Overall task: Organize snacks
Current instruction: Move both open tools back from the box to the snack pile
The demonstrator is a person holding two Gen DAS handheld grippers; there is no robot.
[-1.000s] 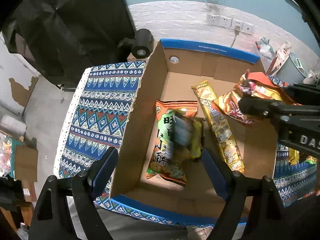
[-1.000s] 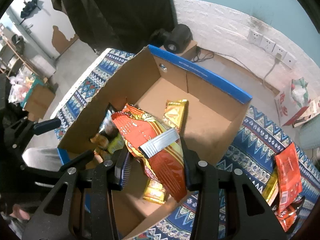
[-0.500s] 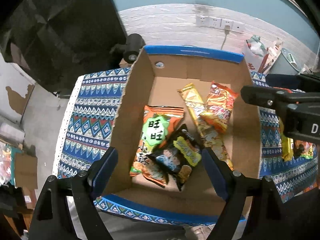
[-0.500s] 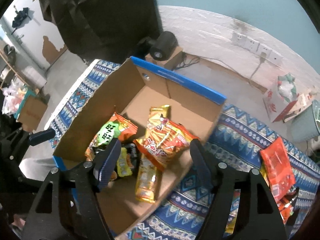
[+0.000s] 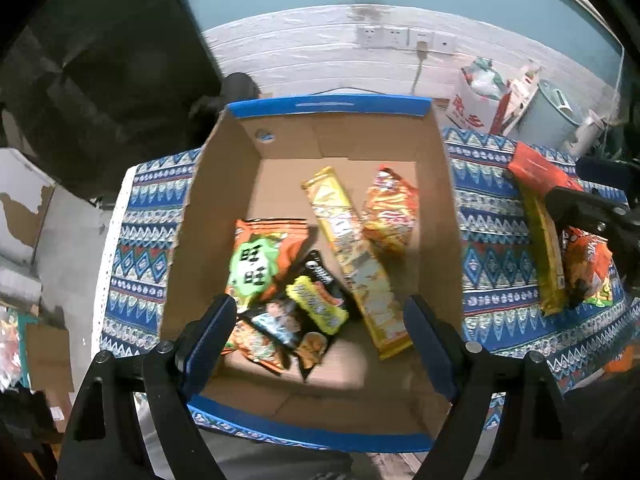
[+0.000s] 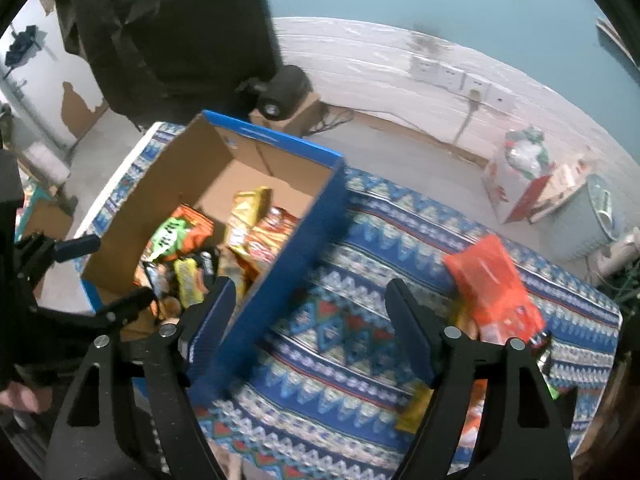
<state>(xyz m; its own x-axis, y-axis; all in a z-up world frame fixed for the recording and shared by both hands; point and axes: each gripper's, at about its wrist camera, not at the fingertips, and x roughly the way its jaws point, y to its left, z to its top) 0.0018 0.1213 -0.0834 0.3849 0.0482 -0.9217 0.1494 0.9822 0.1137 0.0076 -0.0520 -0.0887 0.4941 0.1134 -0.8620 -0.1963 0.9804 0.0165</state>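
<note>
I am holding my left gripper [image 5: 316, 320] spread wide and empty above the near end of the cardboard box [image 5: 208, 208], where four packets are lying: the green-and-orange bag [image 5: 260, 264], the black packet [image 5: 304, 312], the long yellow packet [image 5: 352, 256] and the orange bag [image 5: 390, 212]. My right gripper [image 6: 308, 308] is also gaping with nothing between its fingers, hanging over the patterned cloth [image 6: 360, 280] just beside the box's blue outer wall. The step in hand, as I judge it, is fetching another loose snack, so I am aiming for the red packet [image 6: 496, 288] lying off to the right: best to come down flat on it, close across its width rather than a crinkly corner, and clear the box wall on the way back. Under that red packet more wrappers are peeking out, but the finger is covering them and motion blur is smearing the cloth, so I cannot tell how many remain.
</note>
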